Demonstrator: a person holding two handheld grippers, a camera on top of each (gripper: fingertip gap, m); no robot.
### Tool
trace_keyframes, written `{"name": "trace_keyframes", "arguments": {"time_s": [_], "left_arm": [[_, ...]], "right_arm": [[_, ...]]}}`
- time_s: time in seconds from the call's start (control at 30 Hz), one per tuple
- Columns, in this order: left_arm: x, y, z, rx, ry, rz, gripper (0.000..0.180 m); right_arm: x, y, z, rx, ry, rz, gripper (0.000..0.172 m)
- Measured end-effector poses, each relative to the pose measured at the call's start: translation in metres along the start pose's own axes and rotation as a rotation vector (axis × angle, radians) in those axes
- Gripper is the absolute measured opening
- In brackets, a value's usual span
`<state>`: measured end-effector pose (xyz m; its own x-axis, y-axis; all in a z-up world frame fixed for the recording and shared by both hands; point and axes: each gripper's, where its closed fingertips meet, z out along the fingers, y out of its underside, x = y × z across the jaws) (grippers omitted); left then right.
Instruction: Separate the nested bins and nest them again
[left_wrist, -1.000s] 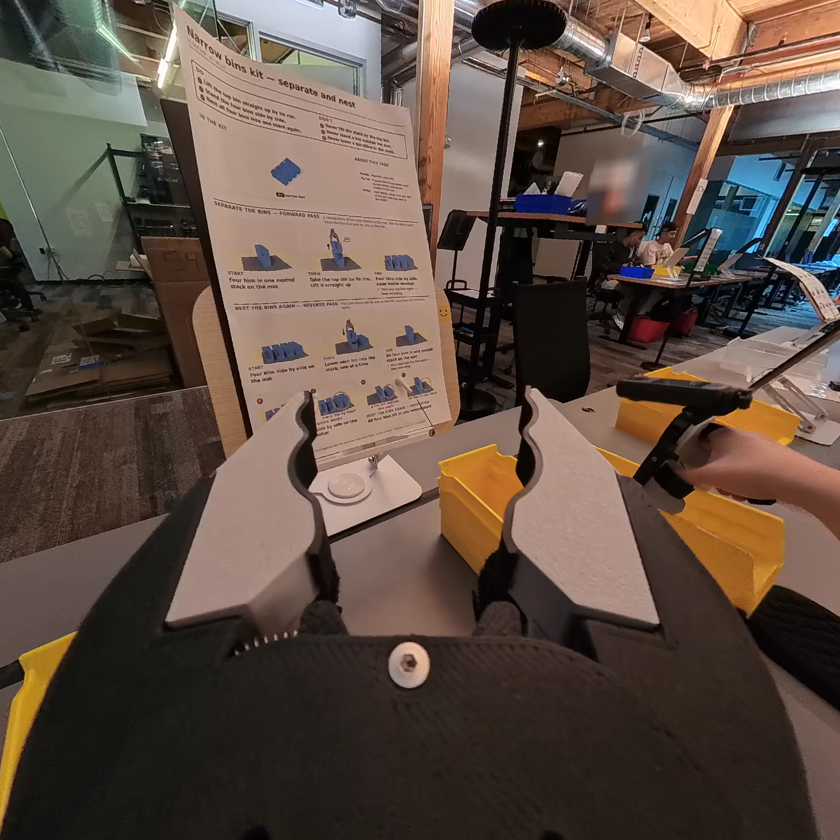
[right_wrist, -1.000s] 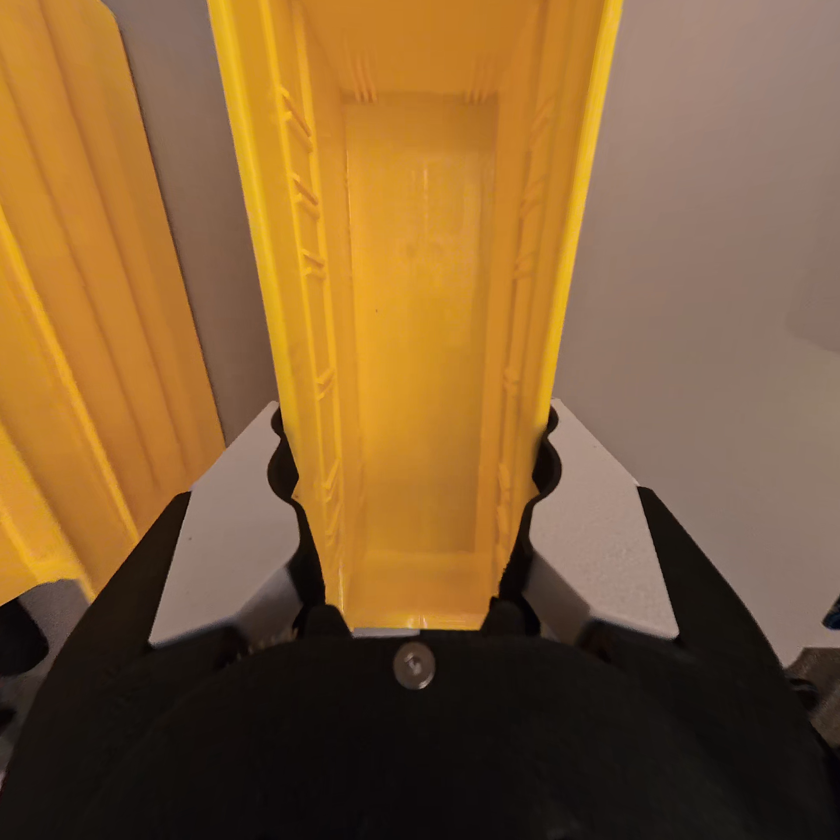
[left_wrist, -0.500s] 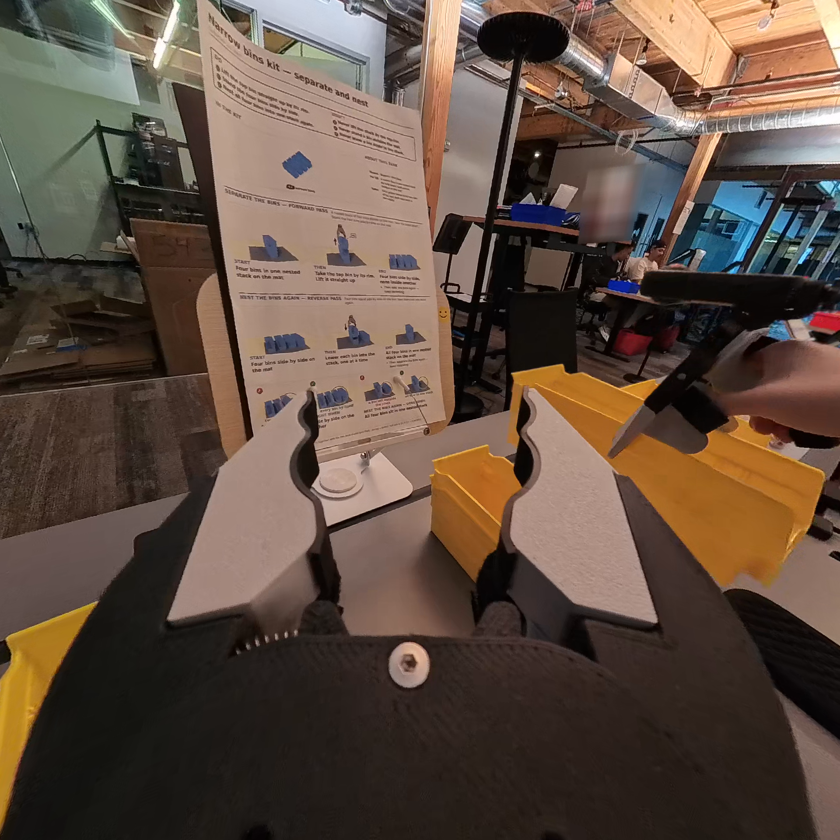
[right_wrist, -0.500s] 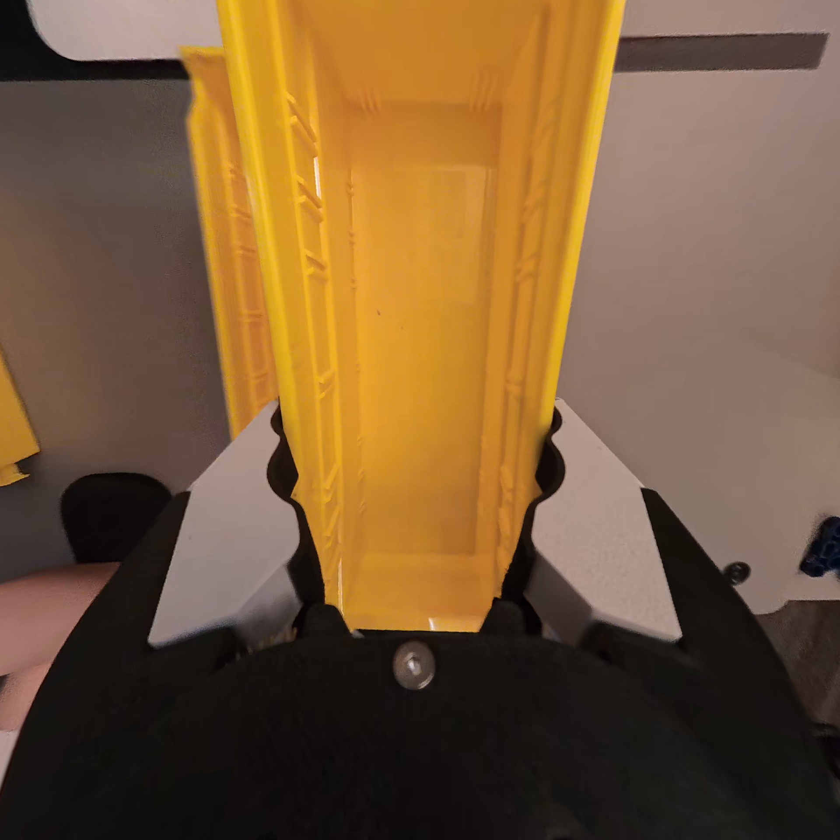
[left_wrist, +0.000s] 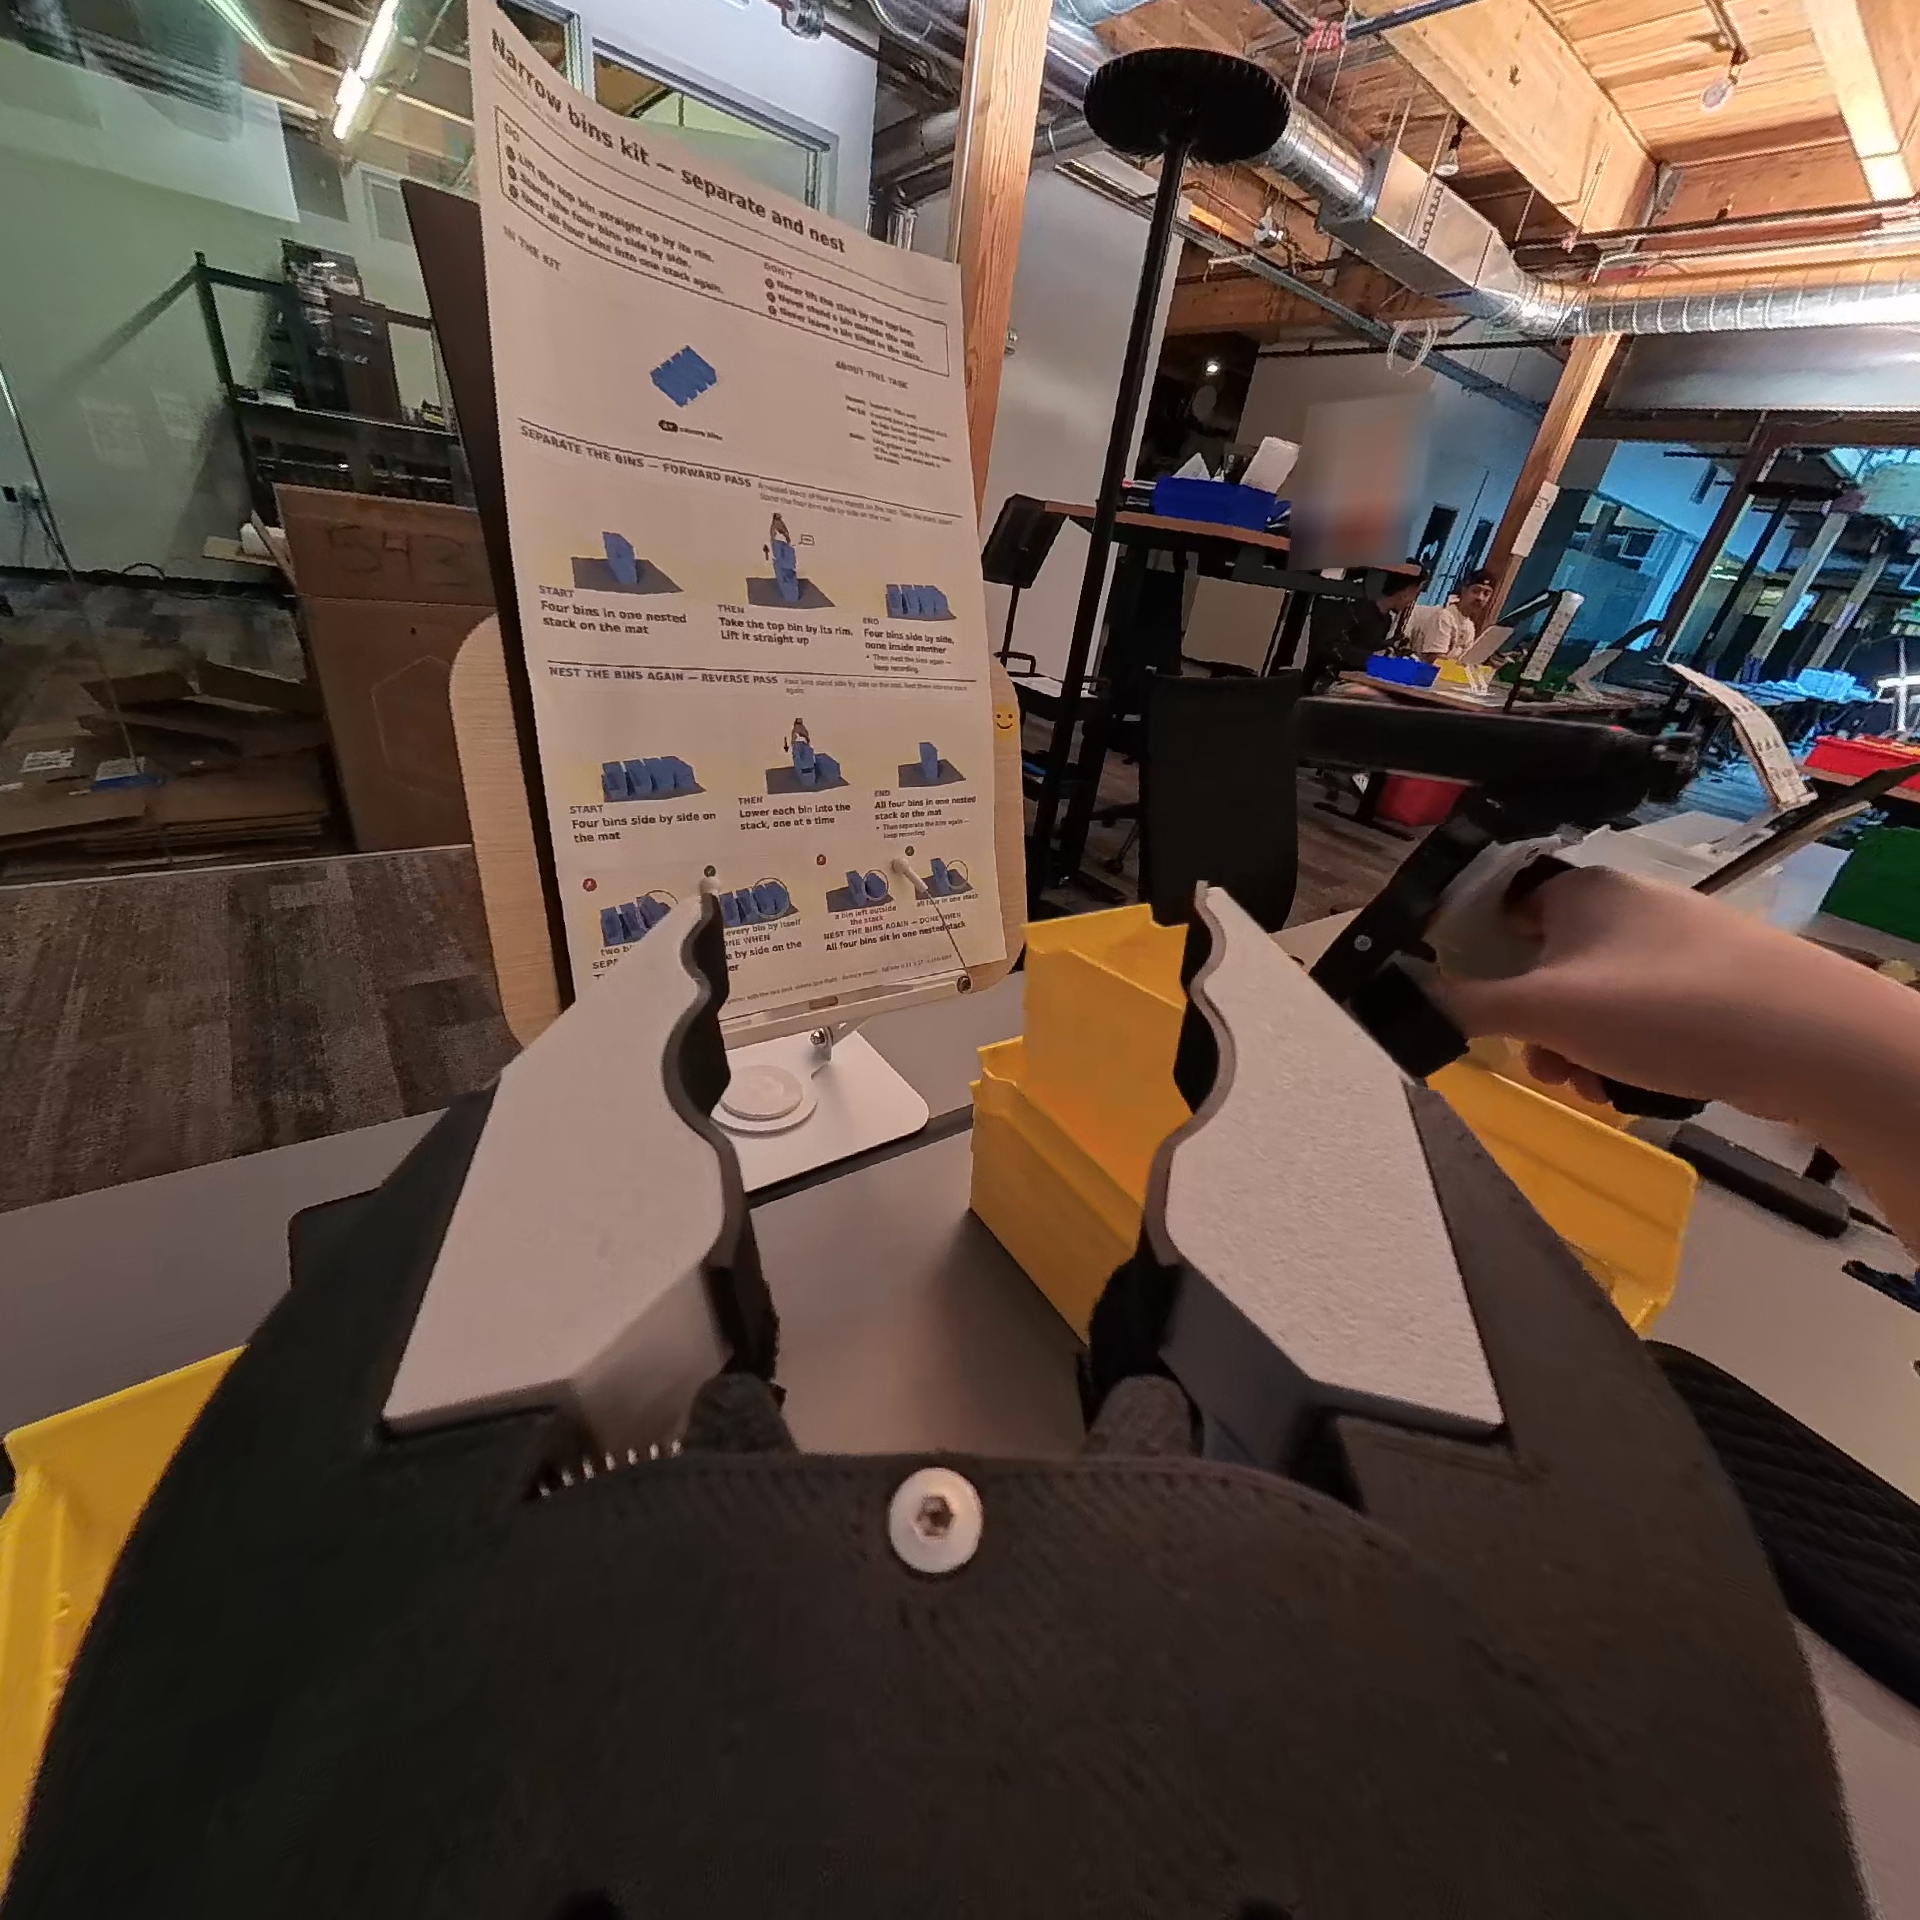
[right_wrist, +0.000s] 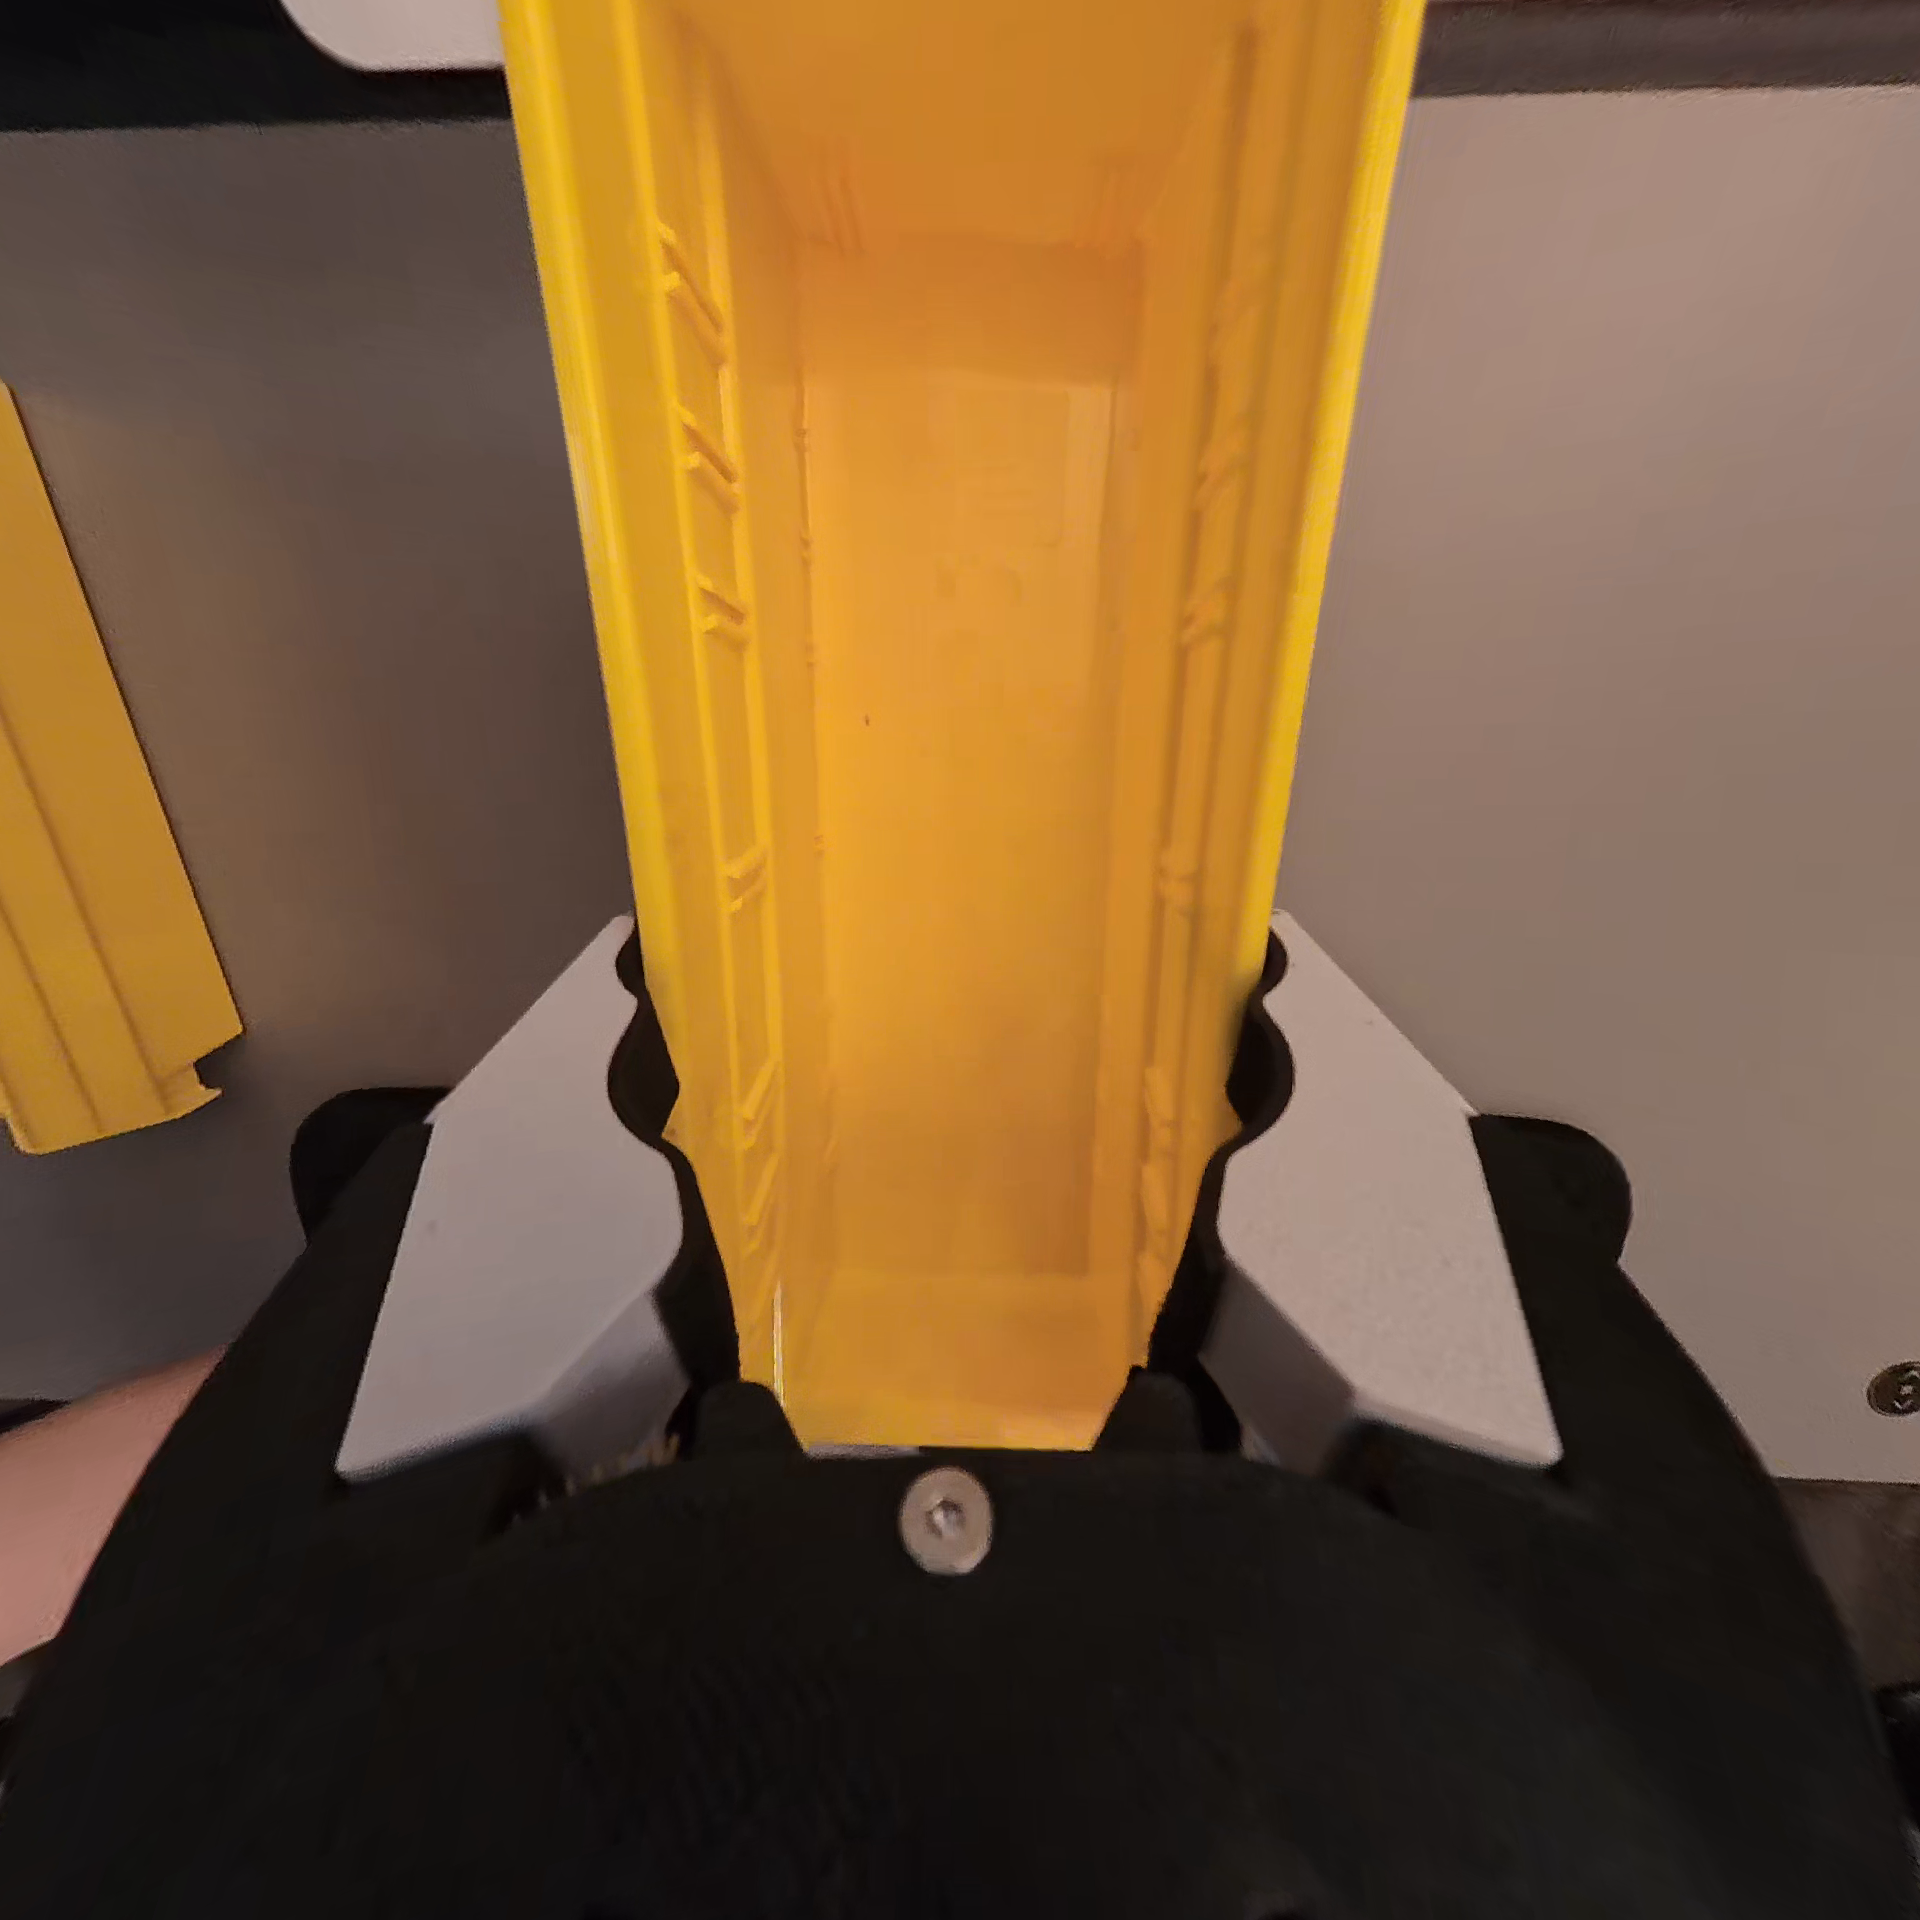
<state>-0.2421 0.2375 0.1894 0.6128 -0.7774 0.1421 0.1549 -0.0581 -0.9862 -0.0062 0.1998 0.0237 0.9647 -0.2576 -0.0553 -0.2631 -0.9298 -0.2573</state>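
Left gripper (left_wrist: 951, 997), frame centre: fingers spread, nothing between them, barely moved. Just right of it, the stack of narrow yellow plastic bins (left_wrist: 1081, 1122) sits on the grey desk (left_wrist: 894, 1299). The right gripper (right_wrist: 951, 1023), fingers clamped on both long walls of a single yellow bin (right_wrist: 966, 727), has dropped from raised back over that stack, another yellow bin (right_wrist: 94, 883) at far left. Likely a re-nesting placement, not yet seated.

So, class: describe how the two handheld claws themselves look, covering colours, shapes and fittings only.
Both look alike. The left claw and right claw each have a textured black body, a silver hex screw at its centre, and two pale grey angular fingers with wavy black inner pads.
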Motion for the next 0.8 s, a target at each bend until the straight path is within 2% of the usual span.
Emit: {"name": "trace_keyframes", "arguments": {"time_s": [0.53,0.8], "left_arm": [[0.001,0.002,-0.001,-0.011,0.006,-0.006,0.087],[0.004,0.007,0.004,-0.033,0.000,0.008,0.088]], "right_arm": [[-0.003,0.003,0.050,0.009,0.036,0.012,0.114],[0.001,0.006,0.076,-0.007,0.022,0.004,0.125]]}}
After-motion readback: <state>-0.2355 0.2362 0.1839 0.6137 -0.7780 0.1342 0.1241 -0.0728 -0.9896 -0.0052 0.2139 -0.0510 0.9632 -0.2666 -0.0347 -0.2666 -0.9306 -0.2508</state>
